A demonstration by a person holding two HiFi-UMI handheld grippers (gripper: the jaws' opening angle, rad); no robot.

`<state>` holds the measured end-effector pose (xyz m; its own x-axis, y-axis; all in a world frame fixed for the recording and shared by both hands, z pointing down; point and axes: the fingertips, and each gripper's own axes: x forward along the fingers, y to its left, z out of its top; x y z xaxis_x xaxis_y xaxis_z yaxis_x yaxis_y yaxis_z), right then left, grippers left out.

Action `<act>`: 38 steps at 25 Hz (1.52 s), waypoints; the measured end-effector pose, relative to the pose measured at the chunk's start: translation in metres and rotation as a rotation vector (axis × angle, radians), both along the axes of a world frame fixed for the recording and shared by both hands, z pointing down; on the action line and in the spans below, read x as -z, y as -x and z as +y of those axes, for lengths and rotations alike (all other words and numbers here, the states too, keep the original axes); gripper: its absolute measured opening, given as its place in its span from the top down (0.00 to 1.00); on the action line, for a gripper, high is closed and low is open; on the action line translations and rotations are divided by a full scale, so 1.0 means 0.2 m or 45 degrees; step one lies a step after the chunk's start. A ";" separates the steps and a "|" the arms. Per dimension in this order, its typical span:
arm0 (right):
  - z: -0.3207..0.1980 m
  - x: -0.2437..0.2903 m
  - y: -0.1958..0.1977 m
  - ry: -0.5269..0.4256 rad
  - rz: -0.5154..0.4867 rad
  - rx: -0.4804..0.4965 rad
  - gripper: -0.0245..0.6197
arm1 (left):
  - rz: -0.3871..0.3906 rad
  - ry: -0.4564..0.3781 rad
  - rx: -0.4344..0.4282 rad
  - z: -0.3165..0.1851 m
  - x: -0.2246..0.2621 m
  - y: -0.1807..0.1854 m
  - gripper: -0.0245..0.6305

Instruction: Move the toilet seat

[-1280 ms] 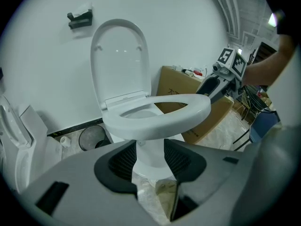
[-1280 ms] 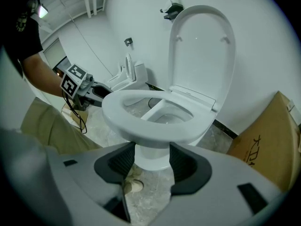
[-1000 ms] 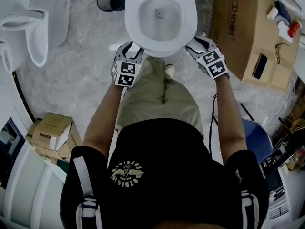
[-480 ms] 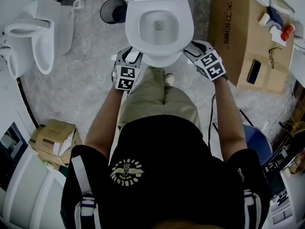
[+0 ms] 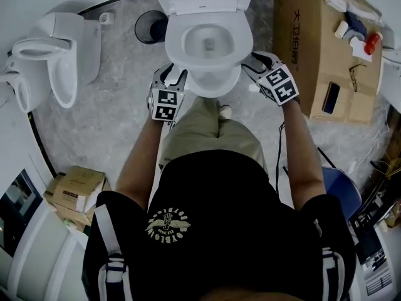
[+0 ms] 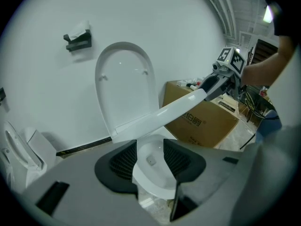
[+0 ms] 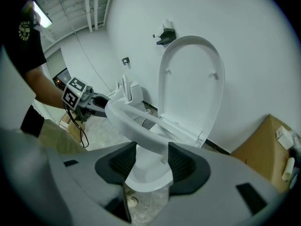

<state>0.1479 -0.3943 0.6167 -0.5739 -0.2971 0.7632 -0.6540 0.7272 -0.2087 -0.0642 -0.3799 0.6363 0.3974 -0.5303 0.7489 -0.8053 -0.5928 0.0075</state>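
**Both grippers holding the seat front up off the bowl**

The toilet seat is sitting tilted over the toilet bowl. Its back edge is hinged at the bowl's rear and its front edge is raised clear of the bowl's rim, as both gripper views show. The lid is standing upright behind the bowl.

The left gripper is gripping the seat at the bowl's front-left. In its own view the seat edge is crossing right at the tips of its pads, with the bowl showing below between them. The right gripper view is showing its jaws on the ring.

The right gripper is clamping the seat at the bowl's front-right. The ring band is running between its pads and touching both. Both sets of jaws have just been closing a little, with the seat between them.

Compared with a second ago, both grippers are keeping the same front corners of the seat. In the head view the bowl is now showing smaller and nearer the top edge, and more of the lid's hinge end is in frame. The second toilet, left of the bowl, is showing more fully. The cardboard box, right of the bowl, is sitting about where it was.
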 end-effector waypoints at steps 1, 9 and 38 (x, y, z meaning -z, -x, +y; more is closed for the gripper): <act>-0.01 0.01 0.00 -0.005 0.004 -0.010 0.60 | 0.003 0.001 0.003 -0.01 0.01 0.00 0.67; -0.13 0.09 -0.01 0.009 -0.033 -0.140 0.65 | 0.018 -0.015 -0.018 -0.14 0.10 0.00 0.67; -0.54 0.27 -0.03 -0.024 0.012 -0.203 0.65 | 0.083 -0.130 0.004 -0.51 0.32 -0.03 0.67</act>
